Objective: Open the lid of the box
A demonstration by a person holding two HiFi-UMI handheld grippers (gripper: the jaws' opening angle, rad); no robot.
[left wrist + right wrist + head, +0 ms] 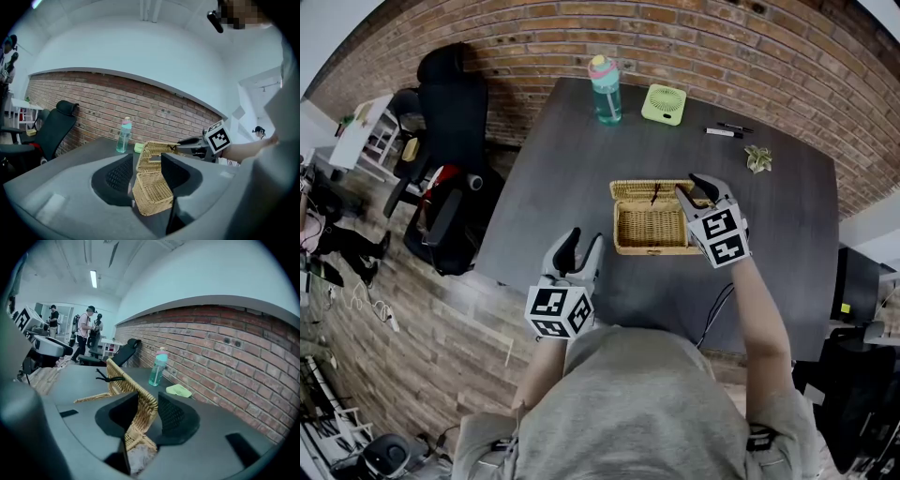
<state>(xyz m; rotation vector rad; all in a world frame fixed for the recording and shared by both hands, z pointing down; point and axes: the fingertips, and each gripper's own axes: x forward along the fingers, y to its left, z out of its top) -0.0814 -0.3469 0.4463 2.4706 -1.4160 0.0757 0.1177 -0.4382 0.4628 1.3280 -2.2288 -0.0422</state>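
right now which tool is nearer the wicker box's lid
Right. The right tool grips the raised lid by its edge. The left tool is open, off the near left corner of the box, clear of it.

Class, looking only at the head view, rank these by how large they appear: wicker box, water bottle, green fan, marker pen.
1. wicker box
2. water bottle and green fan: too alike to rank
3. marker pen

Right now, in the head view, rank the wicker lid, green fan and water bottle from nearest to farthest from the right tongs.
1. wicker lid: gripped in the right tongs.
2. green fan: beyond, farther back.
3. water bottle: farthest, left of the fan.
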